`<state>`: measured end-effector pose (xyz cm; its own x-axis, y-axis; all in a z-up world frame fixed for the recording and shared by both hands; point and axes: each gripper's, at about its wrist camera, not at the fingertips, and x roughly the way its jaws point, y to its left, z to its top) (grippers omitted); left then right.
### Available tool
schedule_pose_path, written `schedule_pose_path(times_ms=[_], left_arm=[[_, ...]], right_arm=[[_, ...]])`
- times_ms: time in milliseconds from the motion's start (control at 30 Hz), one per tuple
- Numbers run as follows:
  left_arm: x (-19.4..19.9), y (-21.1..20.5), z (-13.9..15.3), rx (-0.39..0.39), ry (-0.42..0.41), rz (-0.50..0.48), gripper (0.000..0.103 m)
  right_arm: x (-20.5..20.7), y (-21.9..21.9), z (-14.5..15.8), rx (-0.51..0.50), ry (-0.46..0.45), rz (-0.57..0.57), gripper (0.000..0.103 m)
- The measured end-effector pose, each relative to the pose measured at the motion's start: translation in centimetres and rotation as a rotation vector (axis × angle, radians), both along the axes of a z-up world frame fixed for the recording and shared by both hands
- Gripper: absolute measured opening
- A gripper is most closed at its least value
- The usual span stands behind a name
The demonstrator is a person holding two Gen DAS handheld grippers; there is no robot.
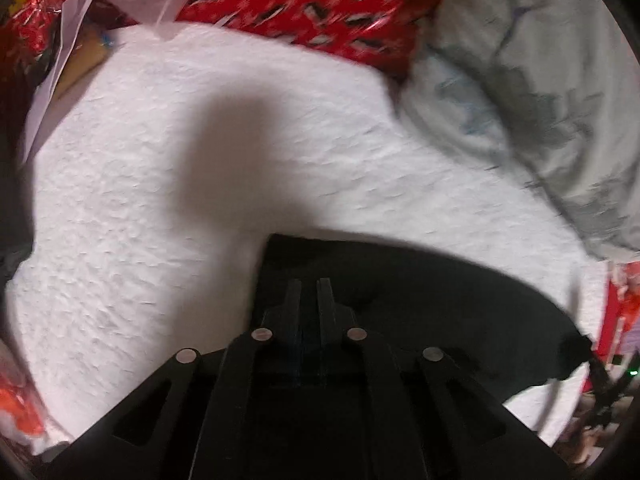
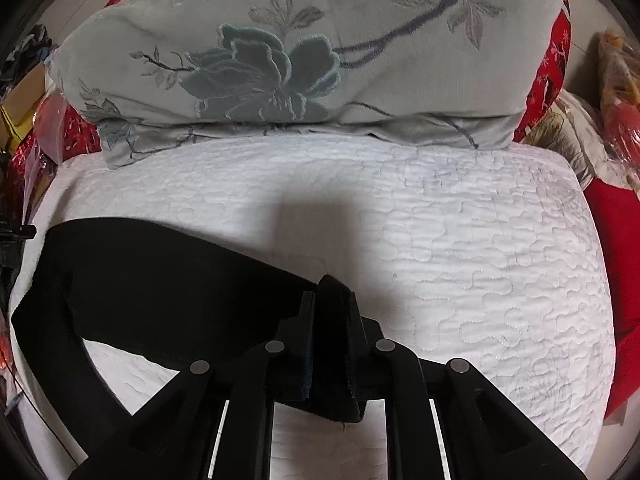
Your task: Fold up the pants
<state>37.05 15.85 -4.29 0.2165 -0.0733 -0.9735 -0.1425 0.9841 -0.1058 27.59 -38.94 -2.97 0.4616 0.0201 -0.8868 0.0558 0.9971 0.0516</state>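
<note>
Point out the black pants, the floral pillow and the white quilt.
black pants (image 2: 160, 272): right wrist view, on the broad dark fabric left of the gripper.
floral pillow (image 2: 260, 72): right wrist view, on the embroidered flower.
white quilt (image 2: 480, 240): right wrist view, on bare quilted surface.

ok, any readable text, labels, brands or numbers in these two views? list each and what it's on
None readable in either view.
Red wrapping: white marks only, a pattern, blurred, no letters.
Floral cushion: embroidery, no text.
Black pants, white quilt: no label showing.

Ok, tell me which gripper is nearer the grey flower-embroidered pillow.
Right, as far as I can tell. The right gripper faces the grey flower-embroidered pillow head-on; from the left gripper it lies off right.
</note>
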Motion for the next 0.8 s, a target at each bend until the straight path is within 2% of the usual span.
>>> schedule_pose_path(times_ms=[33,67,200,267,333,400,533,633,700,767,800], left_arm=[[0.3,0.5,-0.8,-0.008,0.028,0.0,0.008],[0.5,0.8,-1.3,-0.018,0.043,0.004,0.008],[1.6,3.1,-2.2,-0.111,0.04,0.045,0.01],[2.2,4.2,-2.7,-0.162,0.045,0.068,0.024],[2.5,5.1,-3.3,-0.206,0.046,0.078,0.03],[2.6,5.4,-3.7,-0.233,0.047,0.056,0.031],[3.2,4.1,-4.6,-0.296,0.057,0.008,0.044],[3.3,1.7,-4.6,-0.269,0.055,-0.07,0.045],[3.0,1.0,-4.4,-0.236,0.044,-0.085,0.044],[2.9,0.7,-4.1,-0.223,0.032,-0.089,0.028],[2.8,0.5,-3.9,-0.219,0.033,-0.089,0.027]], right_arm=[[0.0,-0.1,-0.2,-0.006,0.003,-0.007,0.017],[-0.1,-0.3,-0.3,-0.002,0.006,-0.017,0.017],[0.4,-1.7,-1.1,0.043,0.017,-0.065,0.022],[0.7,-2.4,-1.6,0.052,0.022,-0.088,0.029],[0.9,-3.0,-2.2,0.072,0.031,-0.106,0.033],[1.1,-3.1,-2.7,0.101,0.034,-0.114,0.034],[1.5,-2.7,-3.3,0.126,0.023,-0.119,0.048],[1.8,-2.1,-3.2,0.127,0.014,-0.119,0.052],[1.7,-1.9,-3.2,0.149,0.007,-0.106,0.051],[1.8,-1.8,-3.3,0.13,0.013,-0.079,0.035],[1.9,-1.7,-3.2,0.108,0.016,-0.067,0.017]])
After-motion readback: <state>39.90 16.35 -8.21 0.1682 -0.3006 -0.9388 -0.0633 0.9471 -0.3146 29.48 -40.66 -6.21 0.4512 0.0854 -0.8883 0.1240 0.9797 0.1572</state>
